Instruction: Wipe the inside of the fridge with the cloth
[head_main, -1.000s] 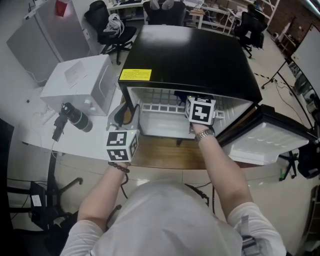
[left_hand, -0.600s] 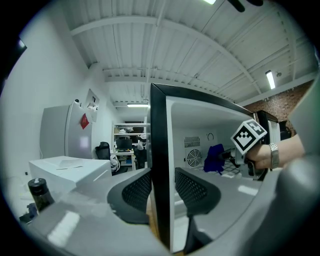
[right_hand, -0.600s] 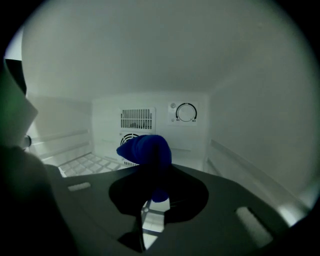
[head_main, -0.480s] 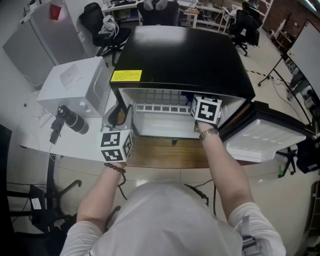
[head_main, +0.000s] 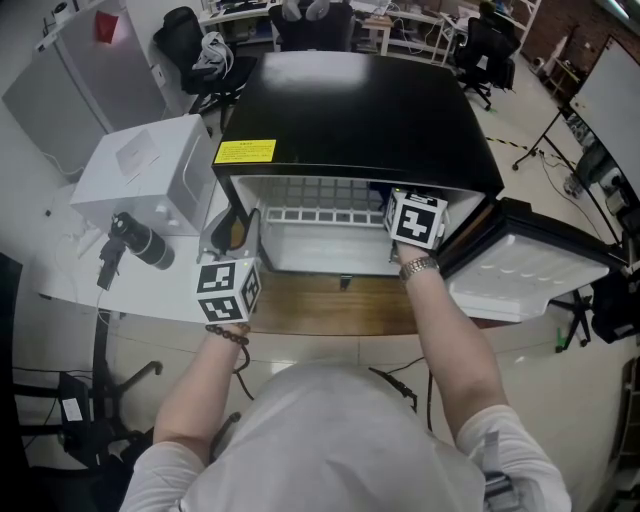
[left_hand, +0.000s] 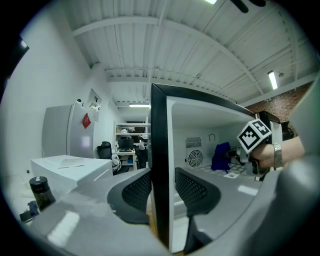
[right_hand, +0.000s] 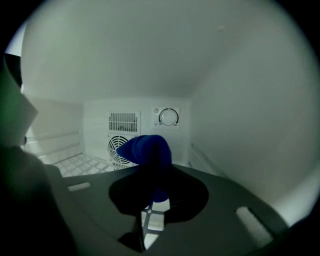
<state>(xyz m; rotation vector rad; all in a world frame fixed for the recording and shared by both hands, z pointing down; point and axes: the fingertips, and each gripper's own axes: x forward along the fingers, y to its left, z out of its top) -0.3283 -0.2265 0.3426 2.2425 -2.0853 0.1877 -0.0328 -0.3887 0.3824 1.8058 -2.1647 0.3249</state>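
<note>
Wiping inside the fridge (head_main: 350, 110): blue cloth (right_hand: 146, 150) is pinched by the right gripper (right_hand: 152, 185) and should be pressed flat against the surfaces. The side wall (left_hand: 160, 130) is clamped by the left gripper (left_hand: 161, 192), steadying it.

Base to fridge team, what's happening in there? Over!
Left gripper jaws clamped on fridge side wall. Right gripper inside, jaws shut on blue cloth. Nothing seen in the way.

A lab workroom: office chairs (head_main: 488, 50), cluttered desks (head_main: 400, 18), tripod (head_main: 545, 145).
</note>
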